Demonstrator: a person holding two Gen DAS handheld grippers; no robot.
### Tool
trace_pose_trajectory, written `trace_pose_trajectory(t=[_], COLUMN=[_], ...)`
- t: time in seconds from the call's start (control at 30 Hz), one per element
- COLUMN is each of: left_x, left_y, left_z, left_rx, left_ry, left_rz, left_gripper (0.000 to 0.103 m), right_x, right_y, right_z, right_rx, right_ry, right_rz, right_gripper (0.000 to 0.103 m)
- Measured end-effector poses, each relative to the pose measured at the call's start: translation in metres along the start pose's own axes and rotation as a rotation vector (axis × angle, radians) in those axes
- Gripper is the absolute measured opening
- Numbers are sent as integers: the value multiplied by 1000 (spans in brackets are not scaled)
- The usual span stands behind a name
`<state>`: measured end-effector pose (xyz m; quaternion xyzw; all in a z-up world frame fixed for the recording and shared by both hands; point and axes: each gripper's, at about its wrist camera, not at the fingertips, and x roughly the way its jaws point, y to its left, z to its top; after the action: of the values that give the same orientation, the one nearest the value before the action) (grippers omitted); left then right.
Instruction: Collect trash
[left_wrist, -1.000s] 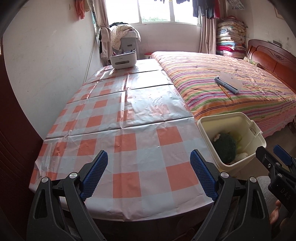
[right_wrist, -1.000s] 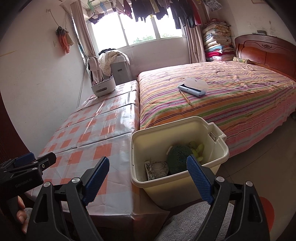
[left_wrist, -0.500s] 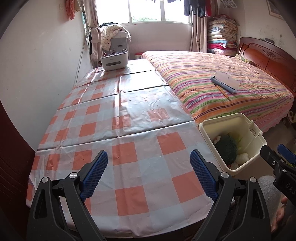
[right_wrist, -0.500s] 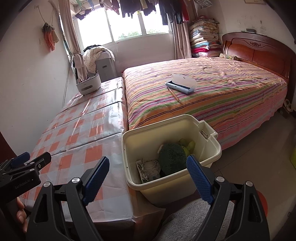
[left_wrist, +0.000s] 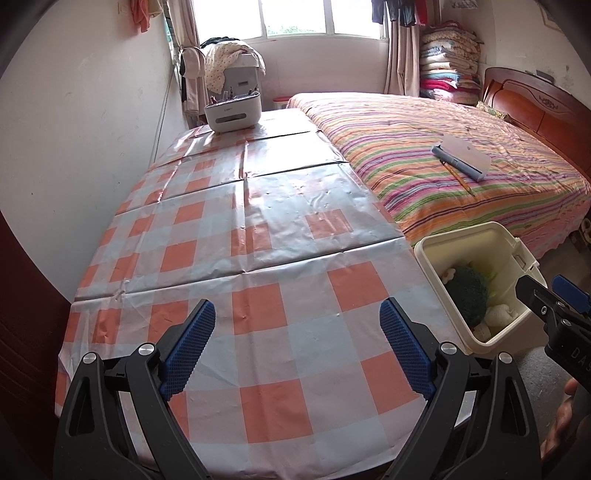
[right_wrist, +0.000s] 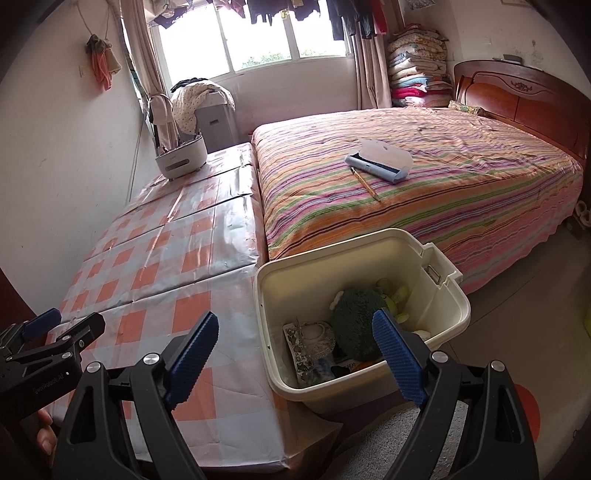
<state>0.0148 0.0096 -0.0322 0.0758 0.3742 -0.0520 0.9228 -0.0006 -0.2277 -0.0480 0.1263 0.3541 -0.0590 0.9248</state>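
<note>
A cream plastic bin (right_wrist: 439, 295) (left_wrist: 513, 258) stands on the floor between the checked table and the bed. Inside lie a dark green fuzzy thing (right_wrist: 356, 328) (left_wrist: 467, 291), a printed wrapper (right_wrist: 304, 350) and pale bits. My right gripper (right_wrist: 295, 345) hangs open over the bin's near rim, nothing between its fingers. My left gripper (left_wrist: 297, 347) is open above the near part of the table (left_wrist: 258, 229), also with nothing in it. The right gripper's fingers (left_wrist: 543, 299) show at the right edge of the left wrist view.
A white organiser box (left_wrist: 232, 110) (right_wrist: 181, 153) stands at the table's far end. On the striped bed (right_wrist: 424, 177) lie a blue-and-white case (right_wrist: 378, 160) and a pencil (right_wrist: 364, 182). A wall runs along the table's left side. A grey rug (right_wrist: 399, 443) lies below the bin.
Both grippers have drawn back from the table and bin, so more of the tablecloth's near edge and the floor shows. Both stay open.
</note>
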Motion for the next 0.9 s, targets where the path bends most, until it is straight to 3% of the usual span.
trace_pose_trajectory(t=[0.43,0.9], left_x=[3,7], left_y=[-12,-33], left_z=[5,8], left_rx=[33,78], left_ry=[-5,18], left_rz=[40,-9], left_gripper=[89,89], right_x=[11,16], right_y=[-11,-23], right_z=[1,-1], right_rx=[23,46], right_ry=[22,36], right_rz=[12,12], right_gripper=[83,83])
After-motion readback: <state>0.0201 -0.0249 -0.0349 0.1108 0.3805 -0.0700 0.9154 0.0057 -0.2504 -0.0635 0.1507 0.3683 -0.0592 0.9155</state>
